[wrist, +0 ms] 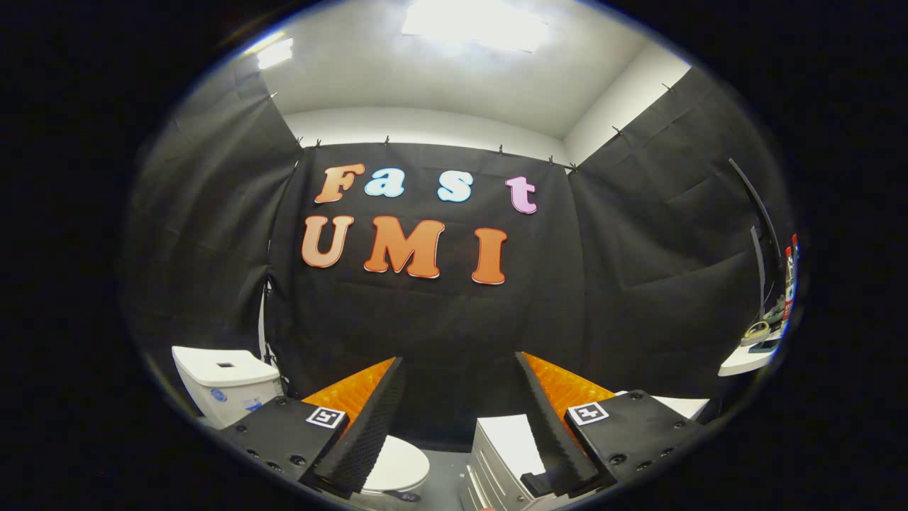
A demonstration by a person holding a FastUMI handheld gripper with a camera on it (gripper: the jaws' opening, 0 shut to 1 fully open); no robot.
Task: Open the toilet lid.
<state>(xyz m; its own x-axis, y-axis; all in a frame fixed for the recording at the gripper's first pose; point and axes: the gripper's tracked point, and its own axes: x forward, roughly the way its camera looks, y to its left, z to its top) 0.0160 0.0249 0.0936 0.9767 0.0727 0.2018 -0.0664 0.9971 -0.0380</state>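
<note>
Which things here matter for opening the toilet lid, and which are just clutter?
Job:
- toilet lid, down, below the fingers
- toilet tank, beside the lid
- gripper, fingers apart, holding nothing

Lying about:
- white drawer unit, next to the toilet
- white shelf carrying small items, off to the side

— What does my hand-held gripper point(460, 397) look like?
— I see two ridged wedge fingers point(369, 426) set wide apart, each on a black screwed plate bearing a square marker point(325, 416).
</note>
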